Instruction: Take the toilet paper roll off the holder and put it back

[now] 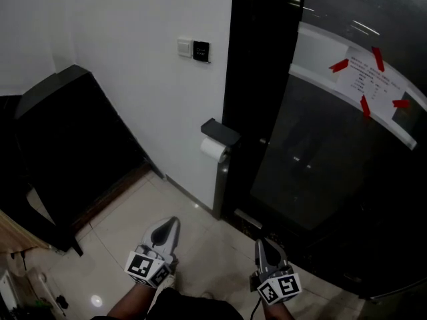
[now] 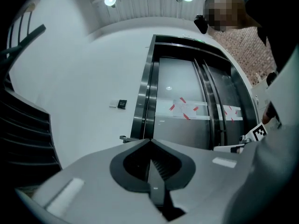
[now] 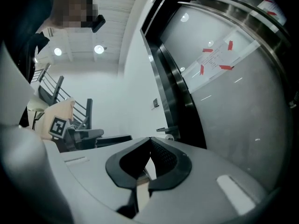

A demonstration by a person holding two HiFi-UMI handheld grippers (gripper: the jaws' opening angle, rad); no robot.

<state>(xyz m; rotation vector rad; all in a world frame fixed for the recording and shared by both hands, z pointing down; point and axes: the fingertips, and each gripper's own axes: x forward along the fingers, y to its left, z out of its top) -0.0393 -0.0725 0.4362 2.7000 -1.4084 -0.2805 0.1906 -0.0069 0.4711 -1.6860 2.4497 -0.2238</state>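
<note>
A white toilet paper roll (image 1: 213, 149) sits on a dark holder (image 1: 220, 132) atop a grey post against the white wall. My left gripper (image 1: 168, 225) is low in the head view, well short of the roll, its jaws shut with nothing between them. My right gripper (image 1: 267, 248) is beside it to the right, also shut and empty. In the left gripper view the left gripper (image 2: 150, 140) points at the wall, and the holder (image 2: 126, 138) shows just past its tips. In the right gripper view, the roll (image 3: 169, 137) and the holder (image 3: 168, 130) lie just beyond the right gripper (image 3: 150, 138).
Dark glass lift doors (image 1: 333, 145) with a taped paper notice (image 1: 363, 85) stand right of the holder. A black slanted cabinet (image 1: 67, 152) is at the left. A wall switch plate (image 1: 193, 49) sits above the holder. Pale tiled floor (image 1: 207, 235) lies between me and the post.
</note>
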